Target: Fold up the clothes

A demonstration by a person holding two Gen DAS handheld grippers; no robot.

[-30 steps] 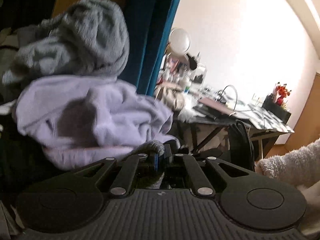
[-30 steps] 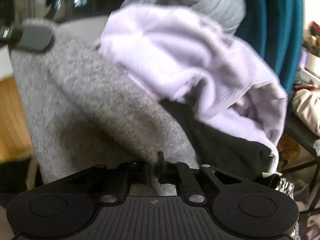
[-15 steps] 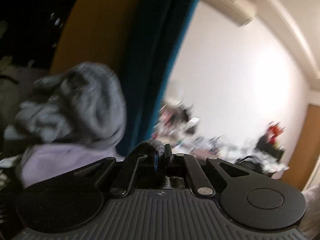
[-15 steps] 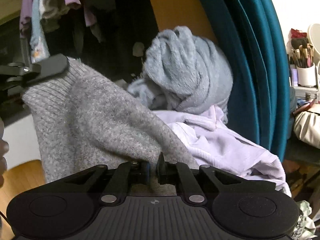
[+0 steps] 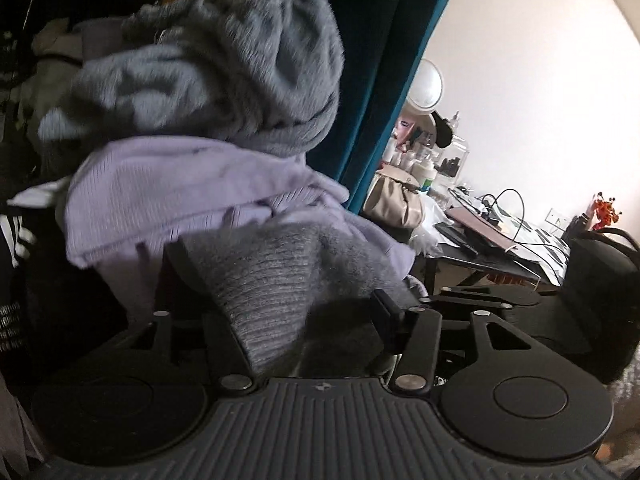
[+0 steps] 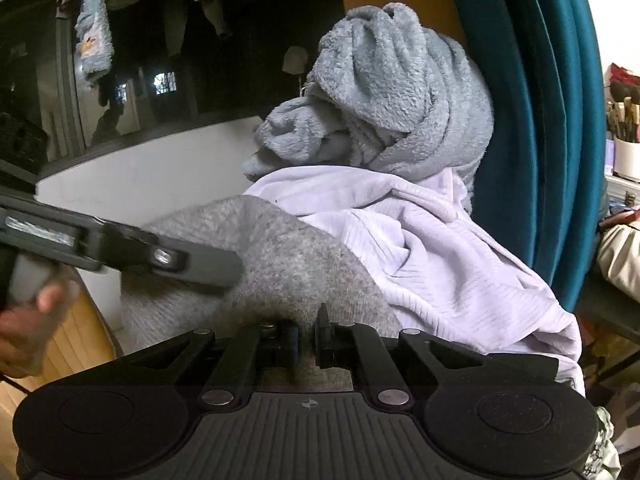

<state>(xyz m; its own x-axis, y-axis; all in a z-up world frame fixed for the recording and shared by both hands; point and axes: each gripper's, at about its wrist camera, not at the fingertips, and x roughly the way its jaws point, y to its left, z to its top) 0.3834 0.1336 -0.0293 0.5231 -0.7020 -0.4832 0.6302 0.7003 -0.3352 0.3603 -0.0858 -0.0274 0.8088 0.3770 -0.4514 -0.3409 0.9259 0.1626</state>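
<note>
While the pile sits dead ahead, one fluffy grey fleece [image 6: 400, 92] tops one lilac top [image 6: 432, 248]. My grey knit sweater [image 6: 280, 264] stretches left to right between two tongs: right tongs [image 6: 306, 338] pinched narrow on its hem, left tongs [image 5: 280, 284] spread wide, the knit lying loose between them, so right's nearer.

The grey sweater [image 6: 280, 264] covered the contact point of the right gripper [image 6: 306, 330], so whether its 2 fingers pinched the knit could not be told. The lilac garment's [image 6: 440, 248] lower part sat hidden behind that sweater. At the far right, a cup of brushes [image 6: 626, 148] was cut by the edge. A hand [image 6: 28, 320] at the near left was blurred — and partly cropped.
</note>
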